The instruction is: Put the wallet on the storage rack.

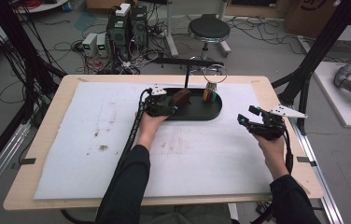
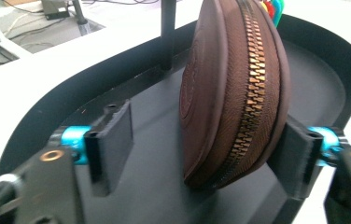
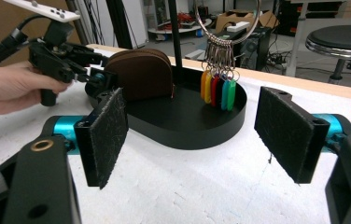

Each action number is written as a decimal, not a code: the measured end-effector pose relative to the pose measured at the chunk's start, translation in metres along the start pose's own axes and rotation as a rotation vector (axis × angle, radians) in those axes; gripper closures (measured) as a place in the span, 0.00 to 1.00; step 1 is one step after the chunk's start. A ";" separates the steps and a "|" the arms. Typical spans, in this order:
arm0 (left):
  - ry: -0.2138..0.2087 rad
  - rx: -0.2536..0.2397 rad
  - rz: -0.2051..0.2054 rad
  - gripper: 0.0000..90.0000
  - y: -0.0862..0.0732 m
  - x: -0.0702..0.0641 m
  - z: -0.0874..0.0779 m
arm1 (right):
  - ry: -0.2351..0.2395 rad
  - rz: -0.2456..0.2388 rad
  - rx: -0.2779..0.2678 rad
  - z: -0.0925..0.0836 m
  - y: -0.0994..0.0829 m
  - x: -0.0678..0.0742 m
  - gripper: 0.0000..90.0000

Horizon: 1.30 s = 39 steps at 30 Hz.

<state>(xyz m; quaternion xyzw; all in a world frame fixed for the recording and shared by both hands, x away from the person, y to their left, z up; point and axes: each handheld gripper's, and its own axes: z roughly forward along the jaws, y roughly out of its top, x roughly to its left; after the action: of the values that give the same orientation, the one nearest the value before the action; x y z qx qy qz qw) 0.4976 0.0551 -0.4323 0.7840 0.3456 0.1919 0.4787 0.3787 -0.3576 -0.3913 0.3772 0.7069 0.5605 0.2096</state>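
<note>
A brown zipped pouch (image 1: 180, 97) stands on edge in a black oval tray (image 1: 213, 113) at the back middle of the table. My left gripper (image 1: 172, 110) is open around the pouch (image 2: 229, 93): its right side leans on one pad (image 2: 295, 156), and a gap separates it from the other pad (image 2: 110, 140). A metal ring with several coloured key tags (image 1: 209, 94) hangs from a black post (image 1: 186, 77) in the tray. My right gripper (image 1: 247, 115) hovers open over the mat to the right of the tray (image 3: 187, 126), with nothing between its pads (image 3: 106, 135).
A white foam mat (image 1: 94, 140) covers most of the wooden table (image 1: 24, 186). Behind the table, computers (image 1: 127, 28), cables and a round stool (image 1: 208, 30) stand on the floor. Black frame poles (image 1: 318, 51) rise at the table's right and left sides.
</note>
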 end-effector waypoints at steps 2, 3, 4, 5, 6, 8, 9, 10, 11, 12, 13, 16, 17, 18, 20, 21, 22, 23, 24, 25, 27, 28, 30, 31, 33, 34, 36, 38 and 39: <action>0.001 0.004 0.026 0.24 0.005 -0.002 -0.006 | -0.001 -0.003 0.001 0.000 0.000 0.000 0.29; -0.001 0.001 0.041 0.23 0.007 -0.004 -0.010 | -0.002 -0.003 0.002 0.000 0.000 0.000 0.29; -0.002 -0.010 0.057 0.23 0.009 -0.006 -0.015 | -0.002 -0.003 0.002 0.000 0.000 0.000 0.29; 0.003 -0.023 0.070 0.23 0.011 -0.008 -0.020 | -0.002 0.000 0.002 0.000 0.000 0.000 0.29; 0.006 -0.040 0.081 0.23 0.013 -0.010 -0.026 | -0.003 0.000 0.002 0.000 0.000 0.000 0.29; -0.005 -0.072 0.090 0.23 0.015 -0.013 -0.039 | -0.004 -0.001 0.002 0.000 0.000 -0.001 0.29; -0.015 -0.082 0.093 0.23 0.016 -0.014 -0.045 | -0.005 -0.001 0.003 -0.001 0.000 -0.001 0.29; -0.017 -0.104 0.095 0.23 0.016 -0.016 -0.054 | -0.005 0.000 0.004 -0.001 0.000 -0.001 0.29; -0.019 -0.117 0.092 0.23 0.015 -0.017 -0.059 | -0.007 -0.003 0.003 -0.001 0.000 -0.001 0.29; -0.020 -0.136 0.095 0.23 0.013 -0.018 -0.066 | -0.009 -0.004 0.004 -0.001 0.000 -0.001 0.29; -0.018 -0.149 0.099 0.23 0.012 -0.019 -0.074 | -0.008 -0.004 0.005 -0.001 0.000 0.000 0.29; -0.029 -0.175 0.094 0.23 0.004 -0.020 -0.096 | -0.007 -0.004 0.006 -0.002 0.000 0.000 0.29; -0.037 -0.179 0.087 0.23 0.000 -0.020 -0.103 | -0.008 -0.004 0.006 -0.002 0.000 0.000 0.29; -0.049 -0.185 0.079 0.23 -0.004 -0.021 -0.112 | -0.008 -0.004 0.007 -0.002 0.000 0.000 0.29; -0.057 -0.193 0.074 0.23 -0.011 -0.021 -0.124 | -0.010 -0.004 0.010 -0.002 0.000 0.000 0.29; -0.059 -0.197 0.073 0.23 -0.016 -0.021 -0.132 | -0.010 -0.004 0.011 -0.001 0.000 0.000 0.29; -0.059 -0.203 0.068 0.23 -0.021 -0.020 -0.138 | -0.011 -0.003 0.012 -0.001 -0.001 0.000 0.29; -0.062 -0.206 0.064 0.23 -0.026 -0.019 -0.145 | -0.011 -0.005 0.013 -0.001 -0.001 0.000 0.29; -0.063 -0.207 0.060 0.23 -0.032 -0.018 -0.152 | -0.011 -0.003 0.016 -0.001 -0.001 0.000 0.29; -0.062 -0.206 0.059 0.23 -0.036 -0.017 -0.156 | -0.011 -0.005 0.017 -0.001 -0.001 0.000 0.29; -0.070 -0.210 0.064 0.23 -0.045 -0.014 -0.166 | -0.012 -0.008 0.022 -0.001 -0.002 0.000 0.29; -0.086 -0.216 0.060 0.23 -0.052 -0.011 -0.171 | -0.011 -0.009 0.025 0.000 -0.002 0.001 0.29; -0.101 -0.227 0.040 0.23 -0.060 -0.007 -0.179 | -0.011 -0.016 0.030 0.001 -0.002 0.002 0.29; -0.102 -0.229 0.035 0.23 -0.062 -0.005 -0.181 | -0.011 -0.014 0.037 0.001 -0.003 0.003 0.28; -0.104 -0.235 0.036 0.23 -0.068 -0.002 -0.188 | -0.007 -0.015 0.048 0.003 -0.004 0.004 0.28; -0.099 -0.236 0.044 0.23 -0.070 -0.001 -0.192 | -0.006 -0.019 0.053 0.004 -0.004 0.005 0.27; -0.090 -0.248 0.052 0.23 -0.076 0.002 -0.199 | -0.004 -0.024 0.065 0.005 -0.005 0.006 0.27; -0.090 -0.259 0.048 0.23 -0.081 0.005 -0.203 | -0.003 -0.022 0.077 0.006 -0.006 0.007 0.25; -0.085 -0.263 0.051 0.23 -0.084 0.007 -0.205 | -0.002 -0.021 0.080 0.006 -0.006 0.007 0.24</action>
<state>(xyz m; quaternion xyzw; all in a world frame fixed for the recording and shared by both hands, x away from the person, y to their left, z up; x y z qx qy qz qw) 0.3430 0.2124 -0.4102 0.7306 0.2768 0.2141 0.5863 0.3769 -0.3486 -0.3980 0.3784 0.7324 0.5291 0.2012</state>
